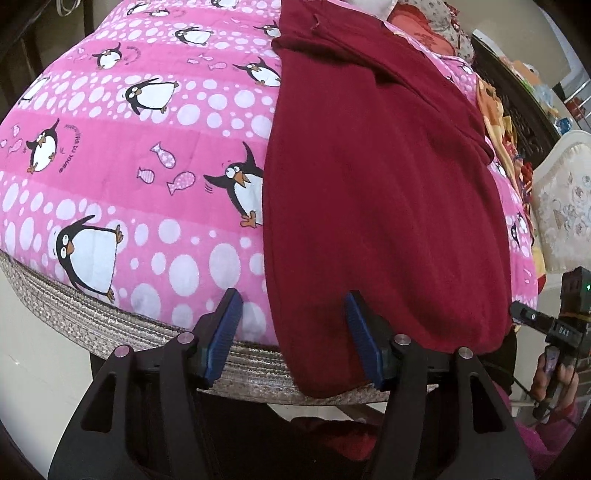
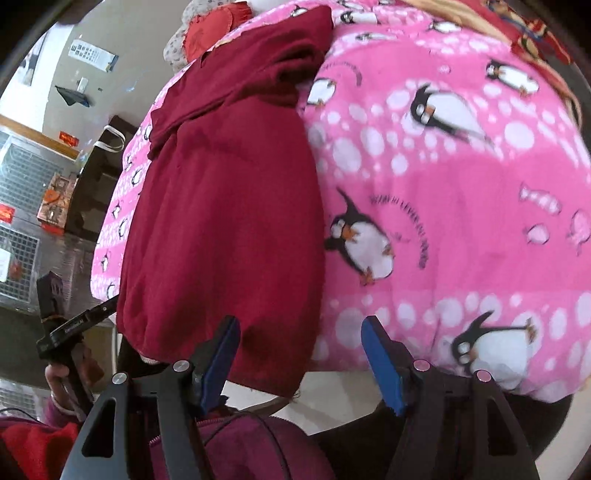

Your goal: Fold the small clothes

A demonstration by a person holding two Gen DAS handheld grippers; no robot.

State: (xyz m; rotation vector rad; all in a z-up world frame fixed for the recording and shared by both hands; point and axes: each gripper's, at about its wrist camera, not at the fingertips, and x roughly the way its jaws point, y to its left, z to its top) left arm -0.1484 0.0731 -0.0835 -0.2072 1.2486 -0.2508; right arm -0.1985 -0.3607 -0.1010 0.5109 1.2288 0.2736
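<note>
A dark red garment (image 1: 376, 192) lies folded lengthwise in a long strip on the pink penguin blanket (image 1: 147, 177), its near end hanging slightly over the front edge. My left gripper (image 1: 293, 314) is open and empty, straddling the garment's left edge near that end. In the right wrist view the same garment (image 2: 225, 206) runs up the left half of the blanket (image 2: 461, 192). My right gripper (image 2: 301, 343) is open and empty over the garment's near right corner. Each gripper shows at the edge of the other's view.
A woven grey mat edge (image 1: 92, 321) borders the blanket's front. Colourful clothes (image 1: 495, 122) and an embroidered white cushion (image 1: 565, 206) lie to the right. A red floral item (image 2: 210, 33) sits at the far end. Boxes and wire racks (image 2: 22, 206) stand on the floor.
</note>
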